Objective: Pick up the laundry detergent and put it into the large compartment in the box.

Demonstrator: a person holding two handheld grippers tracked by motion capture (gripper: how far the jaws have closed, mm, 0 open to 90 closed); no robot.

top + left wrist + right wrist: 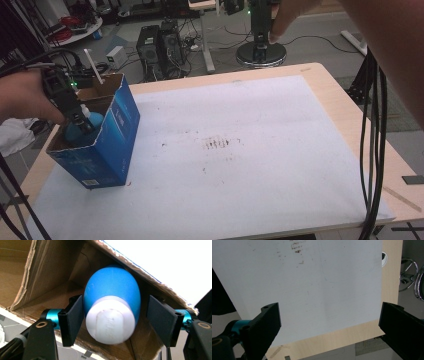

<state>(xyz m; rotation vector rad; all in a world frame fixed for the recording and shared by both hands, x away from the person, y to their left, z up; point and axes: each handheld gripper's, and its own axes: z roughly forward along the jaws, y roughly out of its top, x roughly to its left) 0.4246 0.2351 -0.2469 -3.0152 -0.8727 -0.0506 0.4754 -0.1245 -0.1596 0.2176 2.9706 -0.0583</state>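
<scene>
A blue cardboard box (107, 145) stands open-topped at the left edge of the white mat (240, 150). Inside it lies a blue rubber bulb (92, 120) with a white end. My left gripper (80, 122) reaches down into the box from a hand at the left. In the left gripper view the bulb (112, 290) sits between the jaws of the left gripper (115, 315); the left pad is close to it and the right pad stands clear of it. The right gripper (329, 325) hangs wide open above the mat (324, 277), nothing between its jaws.
A white stick (94, 65) pokes up behind the box. Black cables (372, 150) hang over the table's right side below a raised arm. The wooden table edge (345, 100) frames the mat. Computer towers (160, 47) and a round stand base (261, 52) sit on the floor beyond.
</scene>
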